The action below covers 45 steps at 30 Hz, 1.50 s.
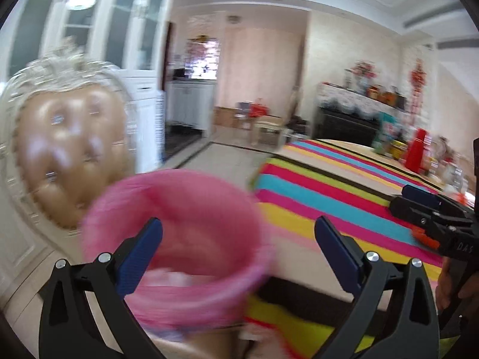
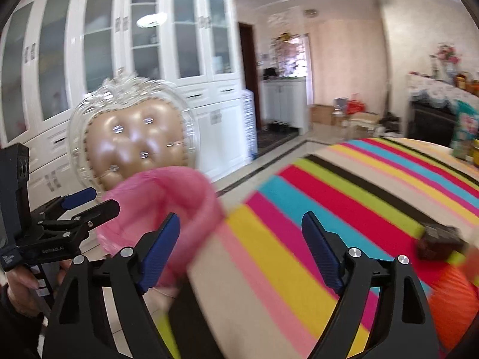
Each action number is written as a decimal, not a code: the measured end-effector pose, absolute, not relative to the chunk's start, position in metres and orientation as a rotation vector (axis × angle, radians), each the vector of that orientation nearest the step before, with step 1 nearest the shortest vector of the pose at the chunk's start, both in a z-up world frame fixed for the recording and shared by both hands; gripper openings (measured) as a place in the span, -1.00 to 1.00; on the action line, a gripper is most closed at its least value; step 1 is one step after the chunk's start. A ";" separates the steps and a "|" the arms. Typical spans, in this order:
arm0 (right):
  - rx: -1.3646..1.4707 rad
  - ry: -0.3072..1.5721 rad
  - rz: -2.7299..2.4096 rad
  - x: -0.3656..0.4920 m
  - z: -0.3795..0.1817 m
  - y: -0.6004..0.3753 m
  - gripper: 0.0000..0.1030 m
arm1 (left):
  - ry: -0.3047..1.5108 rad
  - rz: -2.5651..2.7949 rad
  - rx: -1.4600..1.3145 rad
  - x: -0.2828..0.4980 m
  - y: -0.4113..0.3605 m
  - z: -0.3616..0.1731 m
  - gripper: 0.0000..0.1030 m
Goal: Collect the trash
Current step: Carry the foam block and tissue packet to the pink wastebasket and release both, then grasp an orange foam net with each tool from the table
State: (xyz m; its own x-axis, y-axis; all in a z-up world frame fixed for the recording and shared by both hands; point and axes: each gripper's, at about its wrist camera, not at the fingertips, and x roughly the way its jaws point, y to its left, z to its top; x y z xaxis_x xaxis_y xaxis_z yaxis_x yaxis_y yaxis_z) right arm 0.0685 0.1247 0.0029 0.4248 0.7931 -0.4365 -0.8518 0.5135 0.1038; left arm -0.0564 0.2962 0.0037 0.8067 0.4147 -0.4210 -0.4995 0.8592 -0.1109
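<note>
A pink trash bin (image 1: pixel 185 239) with a pink liner stands beside the edge of the striped table, blurred by motion; it also shows in the right wrist view (image 2: pixel 167 209). My left gripper (image 1: pixel 239 251) is open and empty, with the bin's rim between and in front of its jaws. My right gripper (image 2: pixel 241 245) is open and empty over the table's corner. Pale scraps lie inside the bin (image 1: pixel 173 278). A dark small object (image 2: pixel 440 240) and an orange item (image 2: pixel 455 302) lie on the cloth at the right.
The table carries a bright striped cloth (image 2: pixel 344 197). A gold-padded white chair (image 1: pixel 60 149) stands behind the bin. Bottles and packets (image 1: pixel 416 149) crowd the table's far end. White cabinets (image 2: pixel 119 45) line the wall.
</note>
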 end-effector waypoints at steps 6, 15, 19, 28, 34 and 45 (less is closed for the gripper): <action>-0.115 0.453 0.804 0.095 0.003 0.012 0.56 | 0.414 0.302 -0.226 0.000 0.222 0.006 0.91; -0.078 0.462 0.560 0.139 -0.008 -0.112 0.57 | 0.525 0.126 -0.320 0.076 0.127 -0.011 0.91; -0.082 0.459 0.545 0.163 -0.012 -0.126 0.57 | 0.576 0.104 -0.305 0.101 0.096 -0.019 0.91; -0.089 0.618 0.632 0.215 -0.043 -0.118 0.03 | 0.659 0.127 -0.281 0.138 0.064 -0.033 0.91; -0.055 0.533 0.582 0.206 -0.024 -0.144 -0.57 | 0.713 0.119 -0.277 0.174 0.041 -0.038 0.91; 0.088 0.446 0.549 0.207 -0.002 -0.185 -0.57 | 0.819 0.105 -0.287 0.235 0.000 -0.062 0.51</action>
State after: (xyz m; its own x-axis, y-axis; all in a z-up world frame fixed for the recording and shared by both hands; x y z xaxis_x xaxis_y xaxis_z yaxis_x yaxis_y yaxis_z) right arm 0.2068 -0.1851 -0.0017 0.7600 0.5227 -0.3862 -0.4848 0.8518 0.1986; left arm 0.2348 0.0003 -0.0623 0.6800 -0.0181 -0.7330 -0.2028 0.9561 -0.2117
